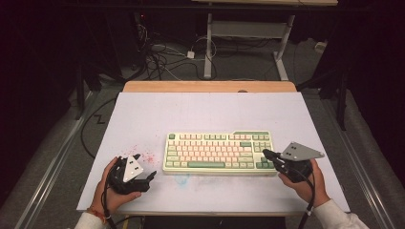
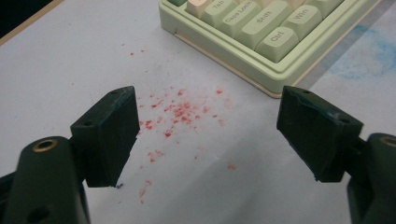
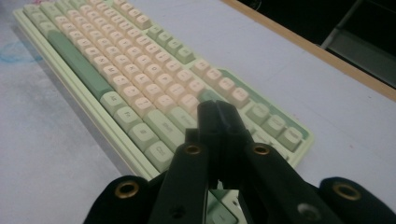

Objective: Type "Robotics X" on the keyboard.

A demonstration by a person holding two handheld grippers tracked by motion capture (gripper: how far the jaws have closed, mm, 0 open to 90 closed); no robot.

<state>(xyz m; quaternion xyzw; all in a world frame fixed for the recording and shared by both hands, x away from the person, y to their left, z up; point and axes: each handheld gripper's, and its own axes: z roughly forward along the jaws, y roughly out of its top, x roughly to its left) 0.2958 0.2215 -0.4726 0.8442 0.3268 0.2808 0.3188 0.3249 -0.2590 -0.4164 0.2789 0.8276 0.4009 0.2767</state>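
Working at: keyboard (image 1: pixel 218 152), mid-table, toward the near edge
Right gripper (image 1: pixel 265 154): jaws pressed together with nothing between them, tips over the keys at the keyboard's right end
Left gripper (image 1: pixel 152 175): jaws spread, empty, on the table (image 1: pixel 210 109) just left of the keyboard's near left corner, over red specks (image 2: pixel 180 112)
Progress: judged early; no key visibly pressed down yet
Left to do: lower closed tips onto a right-end key

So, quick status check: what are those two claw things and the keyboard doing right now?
Left gripper open, over red specks. Right gripper shut, empty, over right end of keyboard. Nothing in the way.
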